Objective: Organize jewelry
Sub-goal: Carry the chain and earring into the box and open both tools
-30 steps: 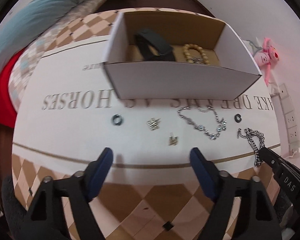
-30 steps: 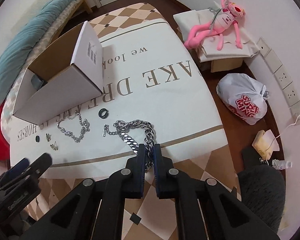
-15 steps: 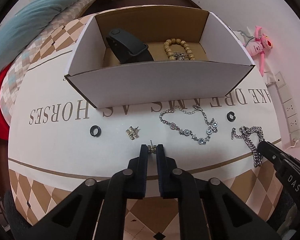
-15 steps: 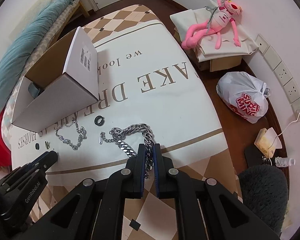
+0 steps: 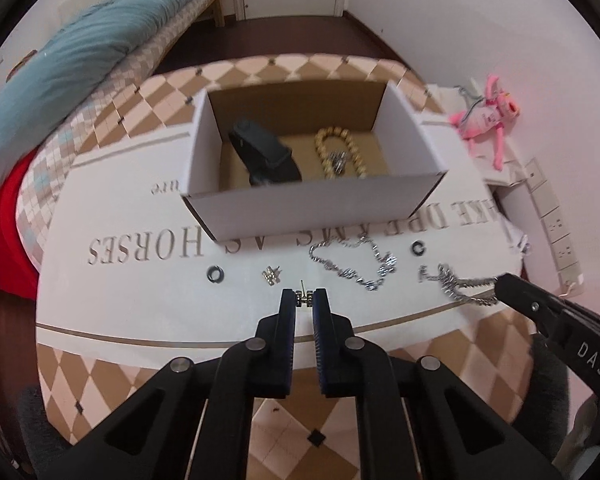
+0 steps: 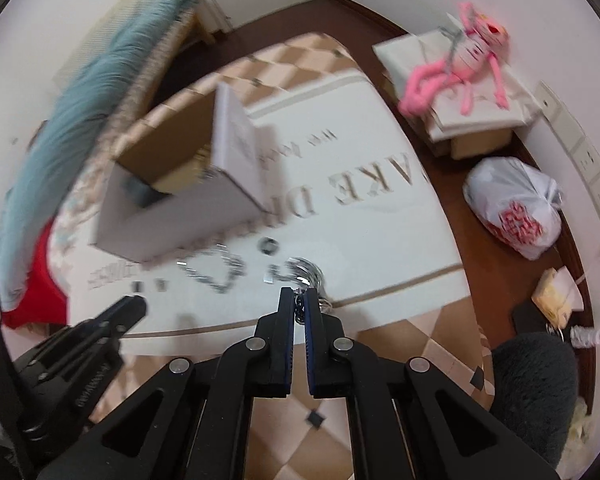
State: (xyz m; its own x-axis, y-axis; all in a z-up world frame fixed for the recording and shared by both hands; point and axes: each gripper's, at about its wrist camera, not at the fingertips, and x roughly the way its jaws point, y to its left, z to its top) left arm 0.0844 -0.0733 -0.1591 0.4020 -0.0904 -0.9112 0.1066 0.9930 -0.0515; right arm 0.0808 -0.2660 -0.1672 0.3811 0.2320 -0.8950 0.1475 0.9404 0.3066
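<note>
My left gripper [image 5: 303, 298] is shut on a small earring [image 5: 302, 295] and holds it just above the white cloth. My right gripper [image 6: 299, 300] is shut on a thick silver chain bracelet [image 6: 306, 270], which also shows in the left wrist view [image 5: 456, 282]. A white cardboard box [image 5: 312, 204] stands behind, holding a black band [image 5: 266, 152] and a gold bead bracelet [image 5: 336, 152]. On the cloth lie a thin silver chain [image 5: 356, 264], another earring [image 5: 271, 274] and two black rings [image 5: 215, 274] [image 5: 418, 248].
A white cloth with lettering [image 5: 140, 248] covers a checkered table. A teal blanket [image 5: 72, 60] lies at the left. A pink plush toy [image 6: 460, 68] sits on a box at the right, with a white plastic bag [image 6: 516, 216] on the floor.
My left gripper closed on the small earring and has lifted it. My right gripper, shut on the thick chain, is lifting and moving it; the right view is blurred.
</note>
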